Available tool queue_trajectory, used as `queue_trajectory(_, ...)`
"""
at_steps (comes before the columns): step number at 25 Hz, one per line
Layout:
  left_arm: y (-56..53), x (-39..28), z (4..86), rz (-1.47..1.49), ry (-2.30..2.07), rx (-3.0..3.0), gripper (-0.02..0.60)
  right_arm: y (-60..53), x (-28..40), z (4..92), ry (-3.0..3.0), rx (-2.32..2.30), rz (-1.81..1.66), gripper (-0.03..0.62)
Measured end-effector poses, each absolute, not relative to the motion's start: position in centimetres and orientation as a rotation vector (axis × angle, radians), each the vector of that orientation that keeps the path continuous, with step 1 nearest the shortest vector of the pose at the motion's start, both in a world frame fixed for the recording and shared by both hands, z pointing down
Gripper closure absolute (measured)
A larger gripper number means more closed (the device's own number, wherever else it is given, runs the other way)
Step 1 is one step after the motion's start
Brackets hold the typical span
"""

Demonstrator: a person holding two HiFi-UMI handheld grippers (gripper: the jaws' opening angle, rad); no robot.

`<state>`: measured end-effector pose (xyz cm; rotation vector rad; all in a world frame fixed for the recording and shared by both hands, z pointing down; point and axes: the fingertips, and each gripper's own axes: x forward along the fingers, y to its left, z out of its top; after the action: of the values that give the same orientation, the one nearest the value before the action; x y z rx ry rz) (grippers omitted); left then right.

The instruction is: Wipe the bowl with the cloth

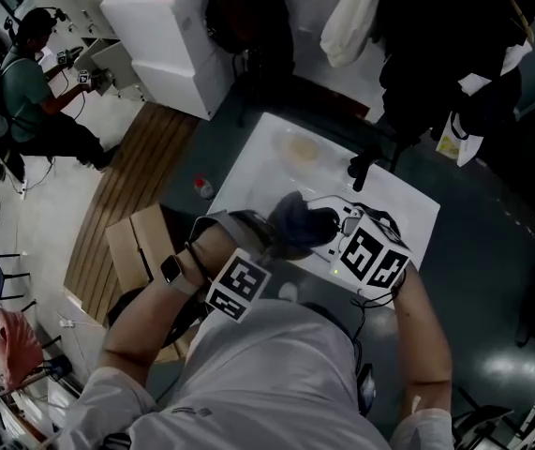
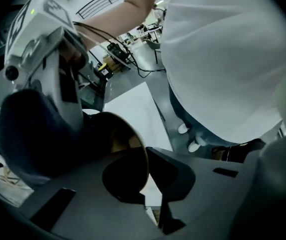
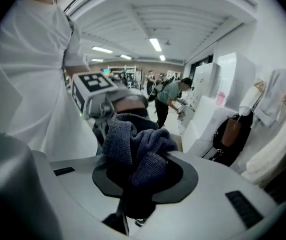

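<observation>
well, the left gripper is clamped on the rim of the brown bowl, one jaw inside the wall and one outside. the jaws stand only as far apart as the thin rim. the right gripper is closed tight on a bunched dark blue cloth, which bulges out above its jaws. the bowl is held off the white table and tipped on its side, its mouth turned toward the right gripper. seen from the left gripper view, the wad of cloth sits against the bowl's open side, though its inside is too dark to tell how deep the cloth reaches. in the head view the cloth covers most of the bowl. the two grippers meet close together above the near edge of the table, just in front of the person's chest. both forearms are bent inward, and a watch is on the left wrist.
</observation>
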<state>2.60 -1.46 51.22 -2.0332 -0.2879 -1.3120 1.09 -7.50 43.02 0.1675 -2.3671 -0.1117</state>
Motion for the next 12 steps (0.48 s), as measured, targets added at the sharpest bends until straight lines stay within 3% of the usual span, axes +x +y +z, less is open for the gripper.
queue_trajectory(12, -2.1, 3.8, 50.0, -1.191, -0.228, -1.832, 0.565, -7.0, 2.0, 48.2, -1.921, -0.066, -0.481, 0.494)
